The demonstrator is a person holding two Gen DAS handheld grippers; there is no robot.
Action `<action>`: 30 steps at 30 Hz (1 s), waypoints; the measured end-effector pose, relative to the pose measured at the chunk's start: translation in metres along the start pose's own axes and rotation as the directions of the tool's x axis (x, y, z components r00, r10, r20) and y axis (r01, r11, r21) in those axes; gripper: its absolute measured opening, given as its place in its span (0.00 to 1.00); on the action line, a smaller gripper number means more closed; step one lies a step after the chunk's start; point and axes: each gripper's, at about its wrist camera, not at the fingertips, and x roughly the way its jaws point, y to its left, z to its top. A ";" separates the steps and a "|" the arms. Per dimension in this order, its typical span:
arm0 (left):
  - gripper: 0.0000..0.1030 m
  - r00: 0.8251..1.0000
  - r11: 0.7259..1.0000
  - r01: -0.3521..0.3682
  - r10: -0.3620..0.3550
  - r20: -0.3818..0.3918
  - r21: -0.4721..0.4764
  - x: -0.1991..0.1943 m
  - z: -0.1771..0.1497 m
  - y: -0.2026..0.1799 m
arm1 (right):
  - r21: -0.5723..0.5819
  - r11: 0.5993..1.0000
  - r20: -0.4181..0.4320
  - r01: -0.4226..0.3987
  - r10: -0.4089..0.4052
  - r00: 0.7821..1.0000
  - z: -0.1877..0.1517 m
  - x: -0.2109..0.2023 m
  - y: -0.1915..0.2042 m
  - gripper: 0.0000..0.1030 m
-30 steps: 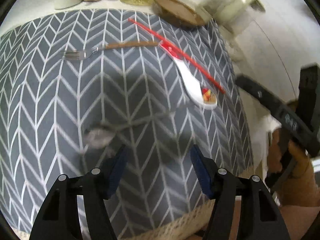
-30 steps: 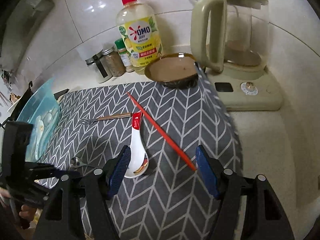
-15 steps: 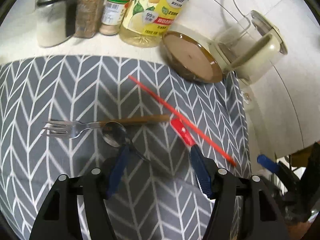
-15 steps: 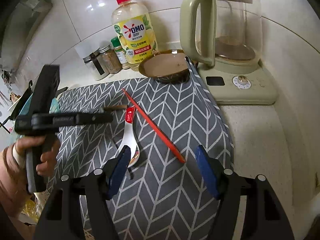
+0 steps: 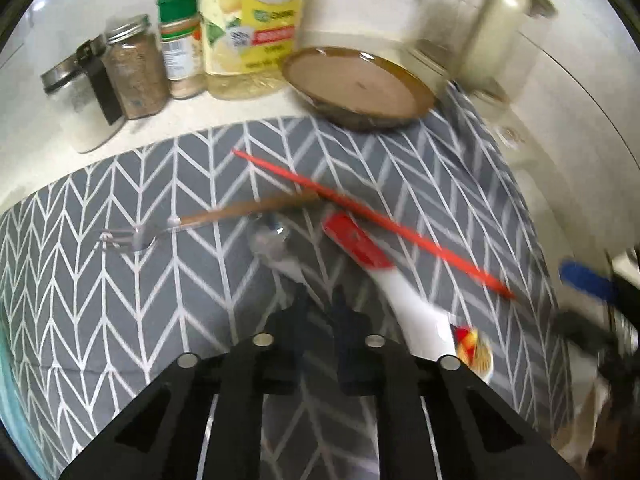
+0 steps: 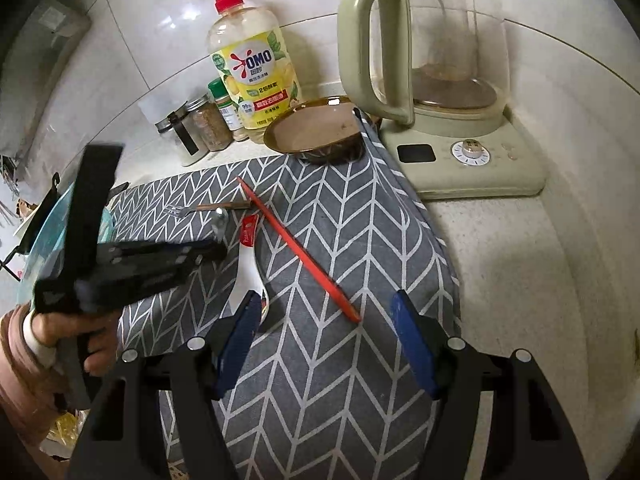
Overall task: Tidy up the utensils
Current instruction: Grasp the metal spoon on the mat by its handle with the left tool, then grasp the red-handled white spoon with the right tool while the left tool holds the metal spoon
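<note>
My left gripper (image 5: 320,300) is shut on the handle of a metal spoon (image 5: 272,240) and holds it over the grey chevron mat (image 5: 120,280). The spoon's bowl points toward a wooden-handled fork (image 5: 208,220) lying on the mat. A white ceramic spoon with a red handle (image 5: 384,272) and a red chopstick (image 5: 372,220) lie to the right. In the right wrist view my right gripper (image 6: 324,340) is open and empty above the mat, near the chopstick's (image 6: 300,252) near end. The left gripper (image 6: 160,260) with the metal spoon (image 6: 220,218) shows at left.
A brown bowl (image 6: 316,132) sits at the mat's far edge. Behind it stand a dish soap bottle (image 6: 252,68) and spice jars (image 6: 208,124). A green kettle (image 6: 436,60) stands on its base at right. A teal tray (image 6: 44,232) lies left of the mat.
My left gripper has closed on the metal spoon and carried it forward toward the fork and ceramic spoon. The right gripper has stayed open and drifted only slightly.
</note>
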 end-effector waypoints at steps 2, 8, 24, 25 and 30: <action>0.07 1.000 1.000 0.020 -0.020 -0.016 0.011 -0.007 -0.009 0.010 | -0.005 1.000 0.002 -0.006 0.006 1.000 0.000 0.000 0.002 0.63; 0.05 0.981 0.968 0.176 -0.187 -0.050 -0.178 -0.022 -0.033 0.070 | -0.053 0.995 -0.023 -0.079 0.078 0.997 -0.002 0.006 0.025 0.64; 0.38 0.991 0.985 0.093 -0.106 -0.084 -0.146 -0.048 -0.066 0.054 | -0.054 0.993 -0.032 -0.100 0.098 0.995 0.002 0.023 0.048 0.64; 0.39 0.991 0.983 0.097 -0.110 -0.077 -0.156 -0.050 -0.069 0.055 | -0.052 0.994 -0.031 -0.098 0.096 0.995 0.002 0.023 0.048 0.64; 0.29 0.998 0.999 0.005 -0.007 -0.068 -0.037 -0.046 -0.076 0.029 | -0.054 0.994 -0.037 -0.091 0.089 0.995 0.001 0.025 0.049 0.64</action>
